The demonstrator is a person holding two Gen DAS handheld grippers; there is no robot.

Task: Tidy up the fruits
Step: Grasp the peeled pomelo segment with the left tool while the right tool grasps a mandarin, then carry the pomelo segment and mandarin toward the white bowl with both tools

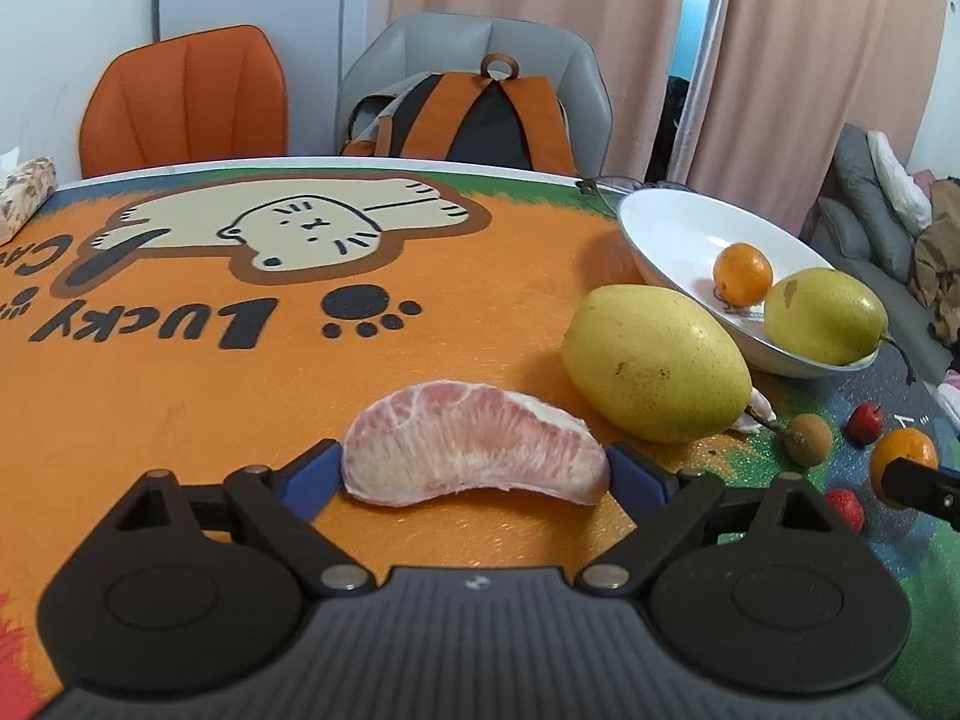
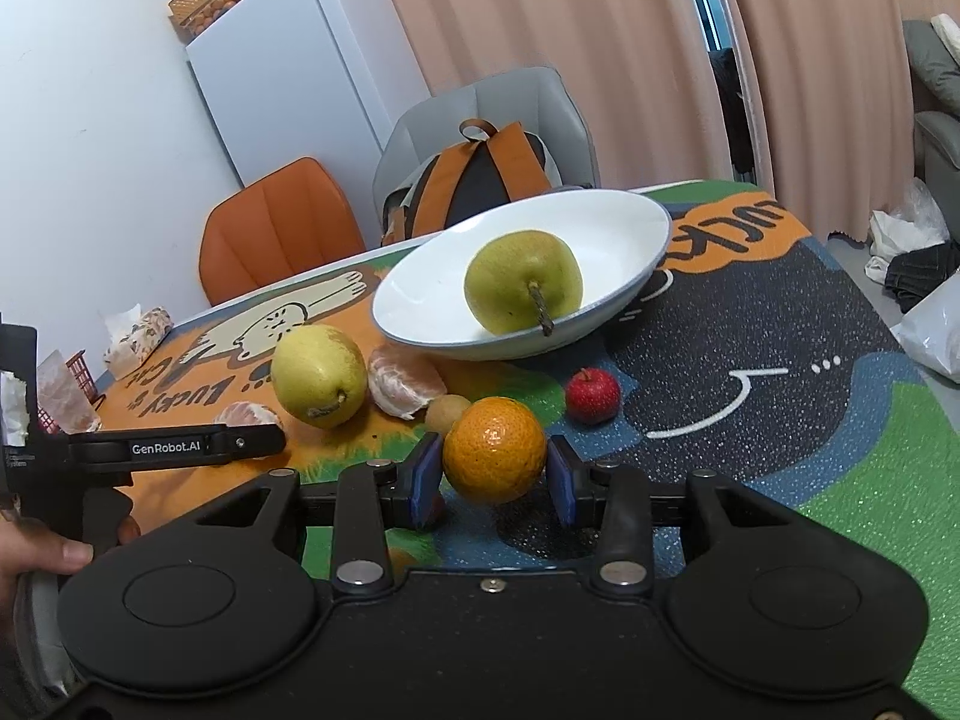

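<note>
Two-handed, clamped fruit: left gripper [image 1: 474,471] on the wedge's [image 1: 474,444] ends, long axis crosswise; right gripper [image 2: 495,474] on the lifted orange [image 2: 495,450]. Found the bowl [image 2: 600,204] ahead, nearer the right.

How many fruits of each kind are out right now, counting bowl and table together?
Pears: 2
Oranges: 2
Peeled citrus segments: 2
Small red fruits: 2
Small brown fruit: 1
Total: 9
</note>
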